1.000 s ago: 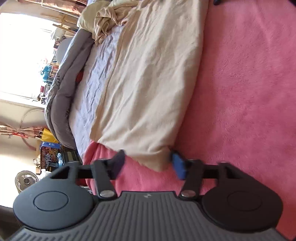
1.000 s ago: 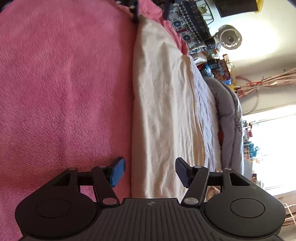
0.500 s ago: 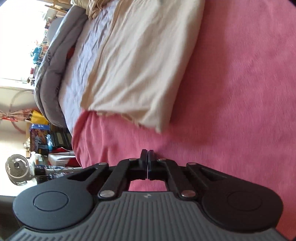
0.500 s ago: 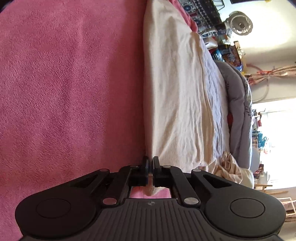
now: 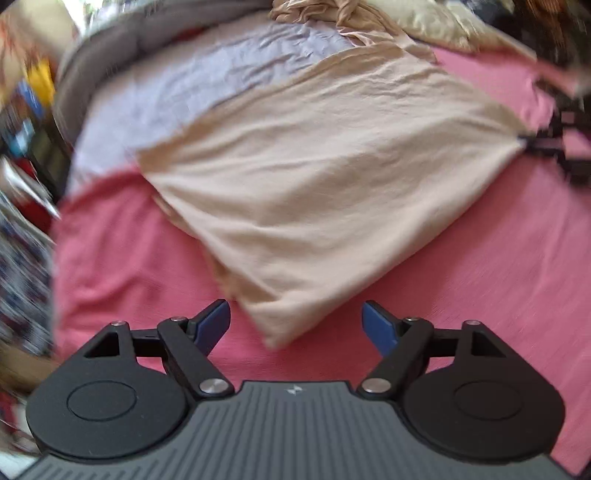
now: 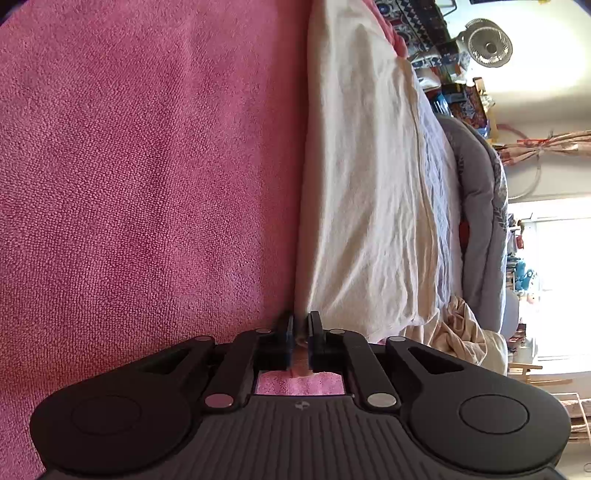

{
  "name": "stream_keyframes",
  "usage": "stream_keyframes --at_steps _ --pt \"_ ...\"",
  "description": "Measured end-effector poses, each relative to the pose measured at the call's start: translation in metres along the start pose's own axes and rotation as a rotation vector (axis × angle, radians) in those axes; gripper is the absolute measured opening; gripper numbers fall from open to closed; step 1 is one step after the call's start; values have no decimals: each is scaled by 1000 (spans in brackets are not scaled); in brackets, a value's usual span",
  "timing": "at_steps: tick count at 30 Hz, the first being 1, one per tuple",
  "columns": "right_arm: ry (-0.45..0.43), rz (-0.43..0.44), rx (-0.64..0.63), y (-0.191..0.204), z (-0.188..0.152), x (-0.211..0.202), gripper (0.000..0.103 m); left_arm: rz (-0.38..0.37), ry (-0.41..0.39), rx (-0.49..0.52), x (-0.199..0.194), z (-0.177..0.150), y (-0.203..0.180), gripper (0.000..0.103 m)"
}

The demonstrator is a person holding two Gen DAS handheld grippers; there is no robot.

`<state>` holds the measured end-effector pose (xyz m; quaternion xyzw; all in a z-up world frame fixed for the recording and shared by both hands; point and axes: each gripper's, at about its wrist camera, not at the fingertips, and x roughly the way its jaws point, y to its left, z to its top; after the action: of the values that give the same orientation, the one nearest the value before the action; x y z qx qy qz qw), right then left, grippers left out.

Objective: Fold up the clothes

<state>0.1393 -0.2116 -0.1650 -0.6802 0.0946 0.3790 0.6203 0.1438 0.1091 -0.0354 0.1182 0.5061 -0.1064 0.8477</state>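
Note:
A beige garment lies spread flat on the pink blanket. My left gripper hangs above its near corner, and its jaws are opening wide. The corner lies below the gap, and the blue pads do not touch it. My right gripper is nearly closed on the garment's edge. A strip of beige cloth sits pinched between its pads as the jaws start opening. In the left wrist view, the right gripper holds the garment's far right corner taut.
A lavender garment lies under the beige one's far side, and a grey duvet is beyond it. Crumpled beige clothes are piled at the back. A fan and cluttered shelves stand past the bed's edge.
My left gripper shut with nothing in it, then rolled, lifted and spread wide over the garment's corner. My right gripper went from open to closed on the garment's edge.

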Motion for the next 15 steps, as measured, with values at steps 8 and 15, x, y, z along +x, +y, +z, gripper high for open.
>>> stream_keyframes --at_steps 8,15 --pt "-2 -12 5 -1 -8 5 18 -263 -3 -526 3 -29 53 71" --pt "-4 15 31 -8 -12 12 17 -255 24 -534 11 -26 56 49"
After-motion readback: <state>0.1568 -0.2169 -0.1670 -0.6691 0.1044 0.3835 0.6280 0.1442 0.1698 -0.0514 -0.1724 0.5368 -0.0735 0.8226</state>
